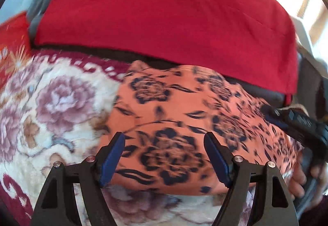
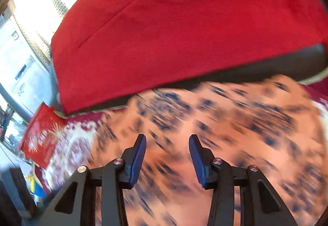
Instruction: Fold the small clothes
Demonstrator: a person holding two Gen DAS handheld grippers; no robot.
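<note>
The garment (image 1: 184,115) is an orange cloth printed with dark blue flowers and leaves. In the left wrist view it lies spread across the middle and lower right of the frame, on a cream blanket (image 1: 51,103) patterned with mauve roses and a maroon border. Its upper edge sits just under a large red cushion (image 1: 164,10) that fills the top of the frame. In the right wrist view the same garment (image 2: 225,123) covers most of the lower half, heavily smeared by motion blur, so folds or seams cannot be made out there.

The left gripper (image 1: 164,156) is spread wide at the bottom of its frame, blue pads facing each other with the flowered cloth showing between them; nothing is pinched. Whether the tips touch the cloth cannot be told.

The right gripper (image 2: 167,160) is also parted, though less widely, above the blurred orange cloth, holding nothing. In the left wrist view it appears as a dark shape (image 1: 297,123) at the right edge, over the garment's right side, with a hand (image 1: 301,180) below it.

A red printed packet (image 2: 41,139) lies at the left of the right wrist view.
</note>
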